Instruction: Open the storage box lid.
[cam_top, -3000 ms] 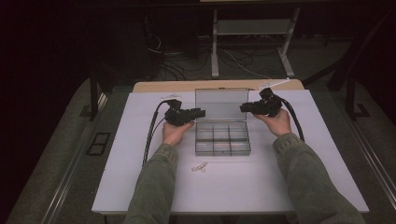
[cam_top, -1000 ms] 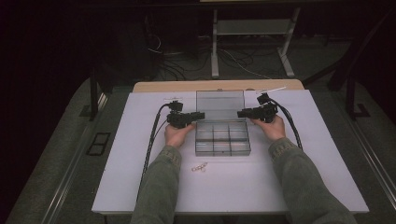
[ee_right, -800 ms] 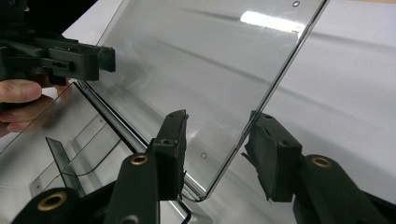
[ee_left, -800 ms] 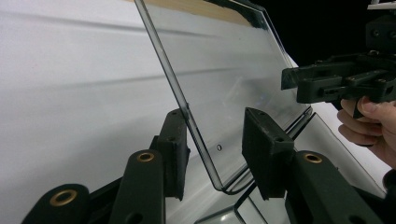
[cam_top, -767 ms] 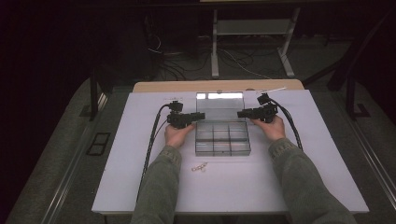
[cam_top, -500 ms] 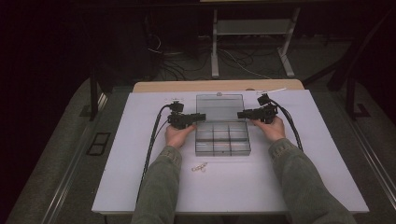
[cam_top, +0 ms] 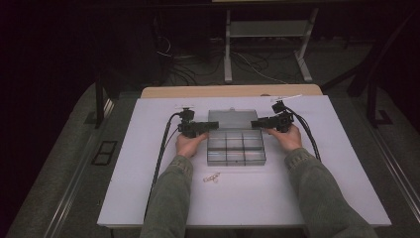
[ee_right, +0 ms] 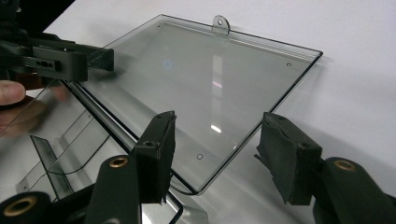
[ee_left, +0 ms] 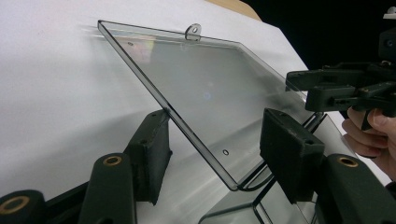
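A clear plastic compartment box [cam_top: 236,147] sits mid-table on the white board [cam_top: 148,198], its lid [cam_top: 232,119] folded back flat behind it. The left gripper [cam_top: 210,126] holds at the lid's left edge, the right gripper [cam_top: 257,123] at its right edge. Both pairs of jaws have just been opening and now stand apart (each straddling a lid corner, pads off the plastic). A small pale part [cam_top: 212,177] lies near the box's front.
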`<state>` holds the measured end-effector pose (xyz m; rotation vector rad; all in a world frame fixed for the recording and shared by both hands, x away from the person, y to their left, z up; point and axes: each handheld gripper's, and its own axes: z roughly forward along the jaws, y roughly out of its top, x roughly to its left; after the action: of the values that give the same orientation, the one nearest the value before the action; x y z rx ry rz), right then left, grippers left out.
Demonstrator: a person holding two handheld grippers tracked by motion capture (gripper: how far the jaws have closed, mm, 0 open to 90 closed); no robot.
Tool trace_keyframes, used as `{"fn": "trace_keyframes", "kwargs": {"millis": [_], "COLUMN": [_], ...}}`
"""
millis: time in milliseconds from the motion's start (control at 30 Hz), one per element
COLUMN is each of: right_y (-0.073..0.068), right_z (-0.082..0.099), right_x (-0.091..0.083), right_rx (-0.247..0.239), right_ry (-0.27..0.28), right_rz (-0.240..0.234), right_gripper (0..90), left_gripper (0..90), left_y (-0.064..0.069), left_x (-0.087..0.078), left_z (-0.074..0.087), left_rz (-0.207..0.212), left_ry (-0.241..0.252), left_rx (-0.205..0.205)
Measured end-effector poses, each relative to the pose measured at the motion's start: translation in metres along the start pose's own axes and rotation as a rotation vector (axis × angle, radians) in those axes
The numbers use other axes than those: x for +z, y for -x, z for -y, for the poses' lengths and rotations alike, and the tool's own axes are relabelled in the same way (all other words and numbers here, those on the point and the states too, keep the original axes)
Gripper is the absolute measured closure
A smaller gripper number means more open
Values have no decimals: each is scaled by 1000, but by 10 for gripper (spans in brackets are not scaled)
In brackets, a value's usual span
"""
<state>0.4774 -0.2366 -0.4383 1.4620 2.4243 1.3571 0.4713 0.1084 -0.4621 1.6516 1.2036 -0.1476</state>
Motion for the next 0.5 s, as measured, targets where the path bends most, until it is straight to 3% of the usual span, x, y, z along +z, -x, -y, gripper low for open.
{"fn": "trace_keyframes", "kwargs": {"millis": [167,500], "right_y": [-3,-18], "right_z": [-1,-4], "right_x": [-1,-7], "right_rx": [-3,-46], "right_ry": [0,-19], "right_rz": [3,56], "right_gripper": [401,225], "left_gripper": [384,334], "left_y": [3,8], "left_x": [-1,-14], "left_z": [-1,-6], "left_rz": [-38,-31], "left_ry": [-9,9], "left_rx": [9,27]}}
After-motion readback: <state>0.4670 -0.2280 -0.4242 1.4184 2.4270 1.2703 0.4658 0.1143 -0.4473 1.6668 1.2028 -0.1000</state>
